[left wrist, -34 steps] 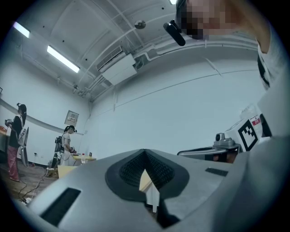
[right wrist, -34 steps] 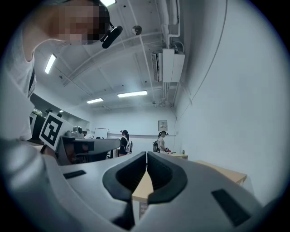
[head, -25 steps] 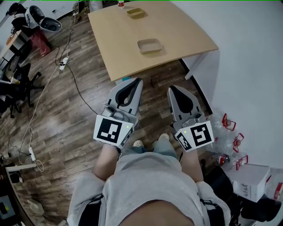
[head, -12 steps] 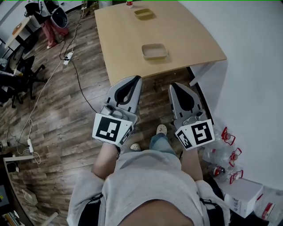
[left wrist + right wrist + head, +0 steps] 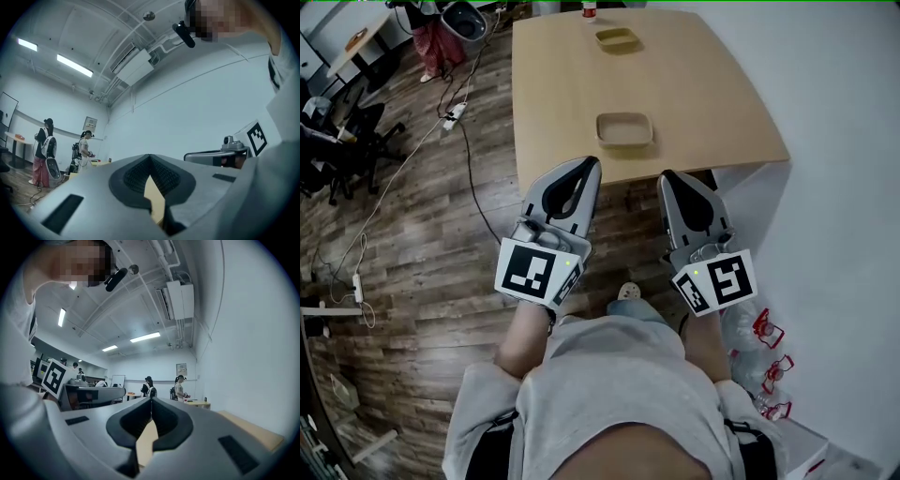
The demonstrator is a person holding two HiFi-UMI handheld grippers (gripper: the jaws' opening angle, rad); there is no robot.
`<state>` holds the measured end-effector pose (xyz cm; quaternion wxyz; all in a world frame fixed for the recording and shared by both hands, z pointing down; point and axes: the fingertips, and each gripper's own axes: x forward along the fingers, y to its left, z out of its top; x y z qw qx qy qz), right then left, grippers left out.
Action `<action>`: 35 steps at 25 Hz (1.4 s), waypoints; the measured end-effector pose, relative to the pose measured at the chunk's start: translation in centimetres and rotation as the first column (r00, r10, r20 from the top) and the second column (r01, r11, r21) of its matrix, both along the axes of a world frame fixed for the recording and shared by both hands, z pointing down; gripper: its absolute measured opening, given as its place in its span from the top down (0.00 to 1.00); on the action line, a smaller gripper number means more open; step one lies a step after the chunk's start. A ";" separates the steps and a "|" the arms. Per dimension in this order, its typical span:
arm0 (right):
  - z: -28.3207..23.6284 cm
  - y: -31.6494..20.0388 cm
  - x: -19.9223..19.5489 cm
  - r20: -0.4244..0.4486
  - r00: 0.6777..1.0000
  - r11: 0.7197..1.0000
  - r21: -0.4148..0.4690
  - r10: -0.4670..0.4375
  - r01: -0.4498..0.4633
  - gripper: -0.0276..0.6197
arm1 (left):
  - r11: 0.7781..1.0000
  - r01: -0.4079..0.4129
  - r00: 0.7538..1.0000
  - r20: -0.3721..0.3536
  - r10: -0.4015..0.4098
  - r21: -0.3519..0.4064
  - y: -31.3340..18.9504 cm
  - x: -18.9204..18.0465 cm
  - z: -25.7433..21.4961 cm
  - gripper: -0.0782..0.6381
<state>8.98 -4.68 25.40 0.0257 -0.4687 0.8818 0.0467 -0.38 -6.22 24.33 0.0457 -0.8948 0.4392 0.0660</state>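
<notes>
My left gripper (image 5: 592, 163) and right gripper (image 5: 667, 176) rode side by side at the centre of the head view. Each had its jaws pressed together with nothing between them. Both gripper views showed the dark pads meeting at the tips over a sliver of tan.

Just above the tips lay the near edge of the light wooden table (image 5: 722, 103). A little further up the frame, the shallow tan rectangular tray (image 5: 624, 129) sat on it, untouched. Over the past second the table had slid down the frame toward the jaws. That left the tray nearer to both grippers than before, while the jaws stayed closed.

A second, yellowish tray (image 5: 617, 38) and a small red-and-white container (image 5: 589, 9) sat at the top edge. Dark plank flooring (image 5: 422, 244) with a black cable (image 5: 467, 159) filled the left of the frame. Clear bottles with red handles (image 5: 766, 342) lay at lower right. Other people (image 5: 179, 387) stood far back in the room.
</notes>
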 end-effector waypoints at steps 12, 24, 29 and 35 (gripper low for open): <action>-0.4 -4.5 4.8 -0.006 0.993 0.993 0.010 -0.121 0.121 0.94 | 0.991 0.130 0.991 -0.008 -0.130 0.014 -3.4 4.4 -0.5 0.88; 0.8 -6.4 6.9 0.025 0.985 0.986 -0.012 -0.168 0.168 0.94 | 0.980 0.200 0.980 0.008 -0.200 0.005 -4.3 5.9 0.0 0.88; 1.5 -7.6 6.5 0.030 0.984 0.984 -0.023 -0.176 0.177 0.94 | 0.976 0.217 0.976 0.014 -0.217 -0.010 -5.3 5.3 0.7 0.88; 1.9 -10.6 5.9 0.027 0.986 0.985 -0.042 -0.164 0.165 0.94 | 0.977 0.212 0.977 0.009 -0.212 -0.019 -8.5 4.5 0.9 0.88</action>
